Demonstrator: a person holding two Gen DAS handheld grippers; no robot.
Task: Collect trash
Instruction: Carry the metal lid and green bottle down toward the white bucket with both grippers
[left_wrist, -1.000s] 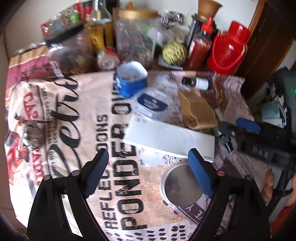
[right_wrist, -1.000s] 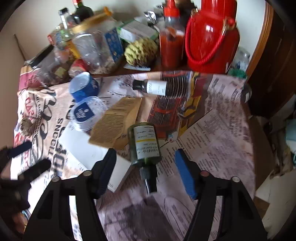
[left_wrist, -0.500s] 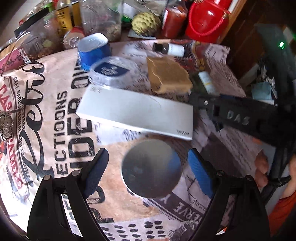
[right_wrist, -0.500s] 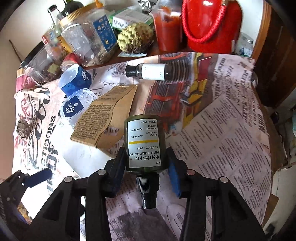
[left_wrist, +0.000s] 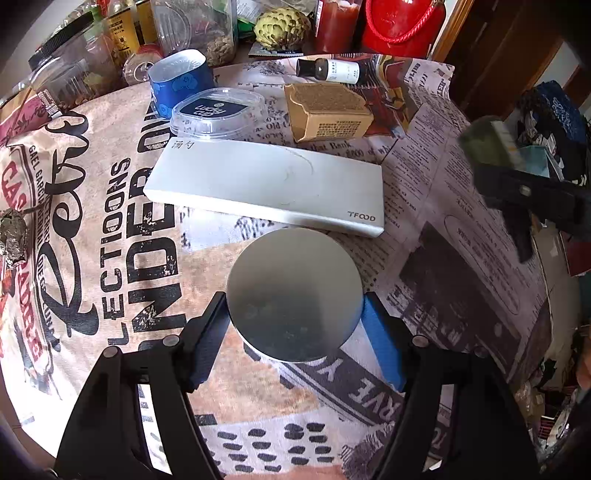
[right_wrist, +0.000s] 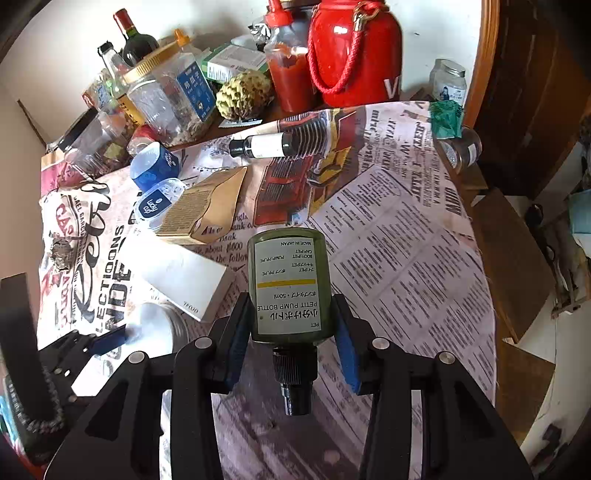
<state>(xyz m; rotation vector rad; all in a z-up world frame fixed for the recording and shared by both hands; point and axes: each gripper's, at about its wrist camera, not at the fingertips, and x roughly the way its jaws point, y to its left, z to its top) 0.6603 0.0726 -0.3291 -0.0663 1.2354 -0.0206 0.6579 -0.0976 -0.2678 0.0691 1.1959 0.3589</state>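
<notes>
Tin (left_wrist: 293, 295) base hidden between the left gripper (left_wrist: 291, 328) fingers; its jaws are closing around it, pad contact hard to judge. White box (left_wrist: 266, 186) lies just beyond the tin. Right gripper (right_wrist: 291, 328) pinches a green bottle (right_wrist: 288, 286) by its sides, nozzle toward the camera, lifted clear of the newspaper (right_wrist: 402, 258). From the left wrist that bottle is a blur right of the tin. Bare newspaper right of the tin. A second ago the bottle lay flat, jaws spread.
</notes>
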